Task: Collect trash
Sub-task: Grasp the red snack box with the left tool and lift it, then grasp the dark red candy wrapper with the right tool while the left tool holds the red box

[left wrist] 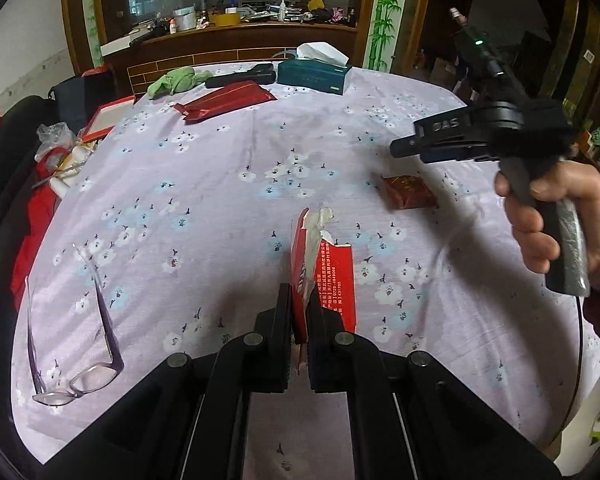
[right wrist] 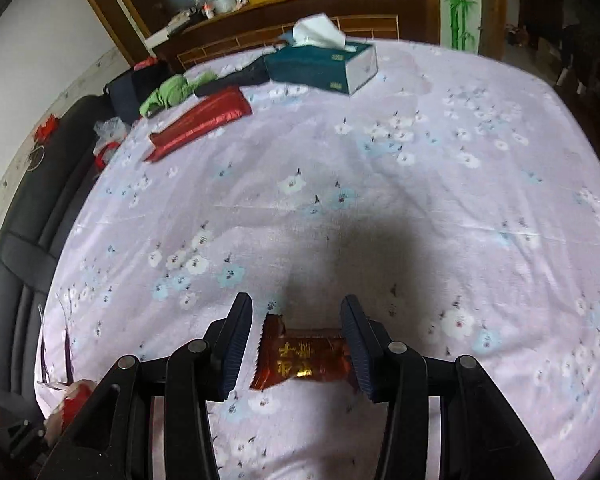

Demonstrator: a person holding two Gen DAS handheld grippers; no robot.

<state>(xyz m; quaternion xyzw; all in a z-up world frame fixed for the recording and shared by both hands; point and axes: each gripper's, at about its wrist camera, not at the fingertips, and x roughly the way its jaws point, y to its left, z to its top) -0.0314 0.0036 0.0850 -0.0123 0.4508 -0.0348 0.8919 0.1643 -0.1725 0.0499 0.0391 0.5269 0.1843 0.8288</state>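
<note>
My left gripper [left wrist: 299,300] is shut on a torn red paper packet [left wrist: 323,268], which it holds upright above the floral tablecloth [left wrist: 220,200]. A small dark-red snack wrapper [right wrist: 302,360] lies flat on the cloth between the two fingers of my right gripper [right wrist: 296,312], which is open around it without touching. In the left wrist view the same wrapper [left wrist: 410,192] lies below the right gripper [left wrist: 404,146], which a hand [left wrist: 548,216] holds by its handle.
A teal tissue box [left wrist: 314,72], a long red foil pouch [left wrist: 226,100], a green cloth [left wrist: 178,80] and a black case [left wrist: 242,76] lie at the far side. Glasses [left wrist: 76,340] rest near the left edge. A black sofa [right wrist: 24,240] borders the table's left.
</note>
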